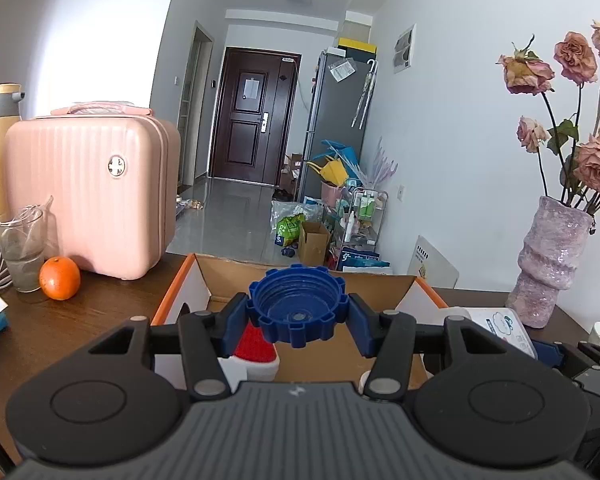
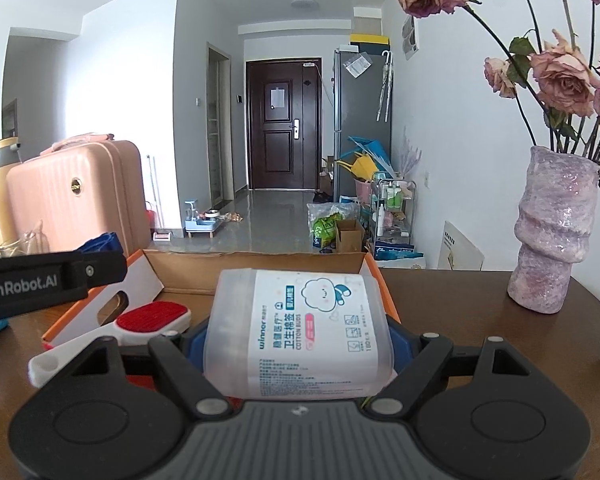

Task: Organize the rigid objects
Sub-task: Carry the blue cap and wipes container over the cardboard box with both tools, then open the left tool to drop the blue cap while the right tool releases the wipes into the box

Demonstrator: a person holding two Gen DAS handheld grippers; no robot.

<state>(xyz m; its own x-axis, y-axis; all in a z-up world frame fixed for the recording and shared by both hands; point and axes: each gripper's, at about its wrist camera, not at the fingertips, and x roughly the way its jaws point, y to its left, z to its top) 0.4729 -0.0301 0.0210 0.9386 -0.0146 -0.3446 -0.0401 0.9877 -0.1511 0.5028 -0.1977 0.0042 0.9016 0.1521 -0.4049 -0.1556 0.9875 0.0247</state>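
Open cardboard box (image 2: 256,270) on the dark wooden table (image 2: 460,308), orange-edged, white inside, holding a white lint brush (image 2: 140,326) with a red fuzzy pad at its left end. Over the box, left gripper (image 1: 298,314) clamped on a ribbed, notched blue plastic cap (image 1: 298,306), hollow side facing the camera. Right of that, just short of the box's near edge, right gripper (image 2: 296,344) squeezing a frosted cotton-bud tub (image 2: 296,332) lying sideways, jaws wide around it.
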